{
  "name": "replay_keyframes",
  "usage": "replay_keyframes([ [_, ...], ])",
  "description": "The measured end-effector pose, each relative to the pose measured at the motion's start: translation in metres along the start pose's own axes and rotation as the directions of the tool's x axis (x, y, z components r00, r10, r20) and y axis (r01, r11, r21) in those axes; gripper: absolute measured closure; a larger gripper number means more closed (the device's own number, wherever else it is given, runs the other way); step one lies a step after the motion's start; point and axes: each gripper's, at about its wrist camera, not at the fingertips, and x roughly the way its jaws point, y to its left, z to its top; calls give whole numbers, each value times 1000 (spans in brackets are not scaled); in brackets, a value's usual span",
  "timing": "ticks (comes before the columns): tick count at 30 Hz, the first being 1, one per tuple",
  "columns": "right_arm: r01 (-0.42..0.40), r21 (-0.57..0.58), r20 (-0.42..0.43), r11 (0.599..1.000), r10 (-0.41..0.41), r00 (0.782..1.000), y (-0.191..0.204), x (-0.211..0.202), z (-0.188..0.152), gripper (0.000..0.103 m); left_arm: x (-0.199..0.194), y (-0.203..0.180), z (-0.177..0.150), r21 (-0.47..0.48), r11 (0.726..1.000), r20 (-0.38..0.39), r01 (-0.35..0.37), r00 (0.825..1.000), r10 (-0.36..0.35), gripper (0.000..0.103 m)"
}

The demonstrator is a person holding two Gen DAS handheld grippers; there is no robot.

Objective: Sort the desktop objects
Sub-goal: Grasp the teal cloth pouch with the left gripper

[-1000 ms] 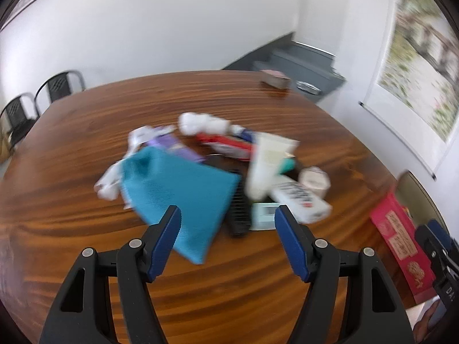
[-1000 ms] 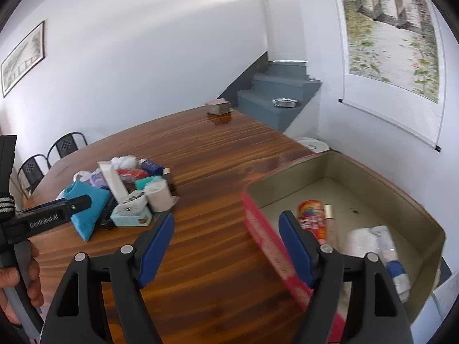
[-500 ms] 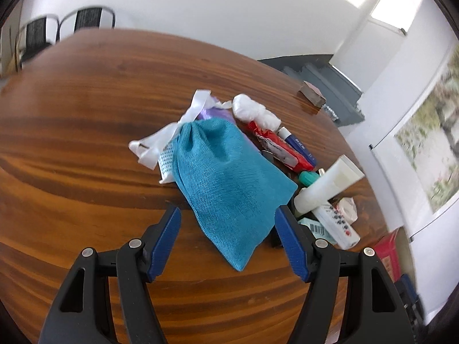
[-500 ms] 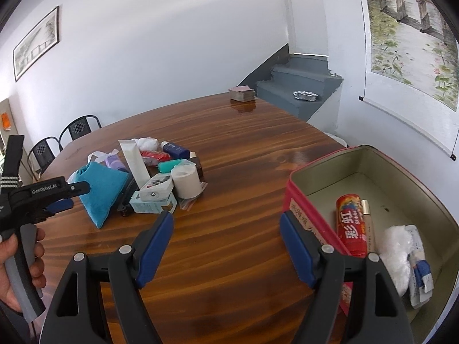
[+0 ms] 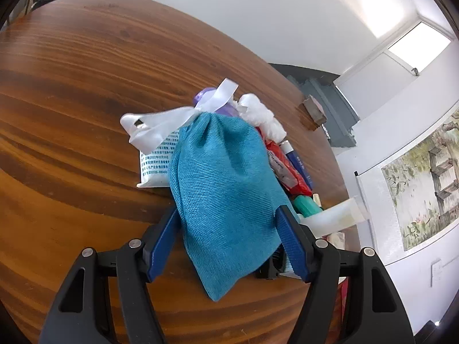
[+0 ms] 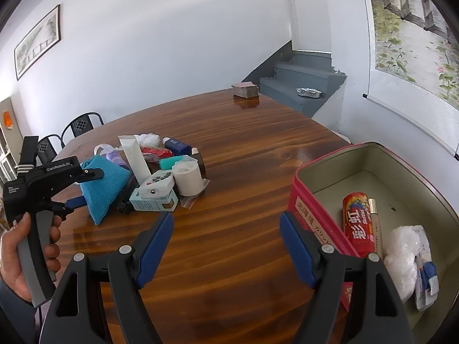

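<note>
Left hand-held gripper (image 5: 226, 238): your jaws stand apart around the lower half of the teal pouch (image 5: 226, 189), one pad at each side; whether the pads already touch the cloth you cannot tell, and nothing is clamped yet.
Right hand-held gripper (image 6: 226, 240): jaws apart and empty over bare tabletop (image 6: 235, 149), with the red tin (image 6: 312, 215) at 3 o'clock of it.
Pouch position: it lies on the tabletop at the 9 o'clock edge of the clutter pile, partly on top of a printed white packet (image 5: 156, 160), its white ribbon (image 5: 175, 120) trailing toward 11 o'clock.
Slip risk: the cloth is soft and loose, so if you close on fabric alone it will likely bunch and the pouch may sag or slide out.
Snag risk: the ribbon lies across the packet and touches the purple item (image 5: 206, 97); lifting fast could drag them along.
Neighbour risk: the right pad sits just beside the white tube (image 5: 332, 215) and a black item (image 5: 271, 266); closing could pinch or shove them.
Drop-off risk: the tin already holds a red can (image 6: 358, 226) and a white wad (image 6: 401, 255), so a floppy pouch may catch the rim.
</note>
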Motion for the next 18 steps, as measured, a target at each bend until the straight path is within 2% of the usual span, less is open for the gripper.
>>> replay_keyframes([
  [8, -17, -18, -16, 1000, 16, 1000, 8, 10, 0, 23, 6, 0, 7, 5, 1000, 7, 7, 1000, -7, 31],
  [10, -23, -26, -20, 999, 23, 1000, 11, 11, 0, 23, 7, -1, 7, 21, 1000, 1, 2, 1000, -2, 40],
  [11, -29, -31, -21, 999, 28, 999, 13, 12, 0, 23, 7, -1, 7, 27, 1000, -2, -3, 1000, 3, 50],
  [16, -95, -20, -55, 995, 93, 994, 18, 21, 4, 23, -7, -2, 7, 63, 998, -5, 19, 1000, -19, 64],
  [17, -102, -19, -61, 995, 101, 993, 20, 23, 5, 23, -12, -3, 6, 80, 997, -2, 22, 1000, -22, 71],
  [18, -106, -20, -64, 994, 105, 992, 21, 25, 7, 23, -15, -4, 5, 99, 995, -2, 25, 1000, -25, 74],
])
